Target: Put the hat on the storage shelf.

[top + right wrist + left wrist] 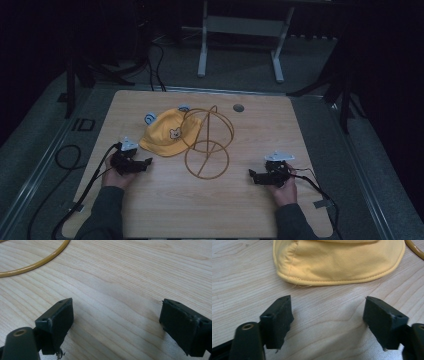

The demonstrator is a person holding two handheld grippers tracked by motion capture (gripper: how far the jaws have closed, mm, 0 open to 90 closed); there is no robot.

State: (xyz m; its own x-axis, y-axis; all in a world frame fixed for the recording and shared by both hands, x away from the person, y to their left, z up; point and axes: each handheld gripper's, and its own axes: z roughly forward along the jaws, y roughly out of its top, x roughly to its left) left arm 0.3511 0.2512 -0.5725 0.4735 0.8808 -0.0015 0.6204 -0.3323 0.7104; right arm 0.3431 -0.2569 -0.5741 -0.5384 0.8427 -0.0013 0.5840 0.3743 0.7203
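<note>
With both jaws spread and nothing held, an approach appears to be in hand: the left gripper is aimed at the yellow hat beside the wire stand, whose brim would next need pinching, while the right gripper waits apart

yellow bear cap, touching wire stand

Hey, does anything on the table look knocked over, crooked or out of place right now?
Nothing stands out. The yellow cloth cap with a bear patch lies flat beside the upright gold wire hat stand. The left gripper and right gripper are both open and empty.
</note>
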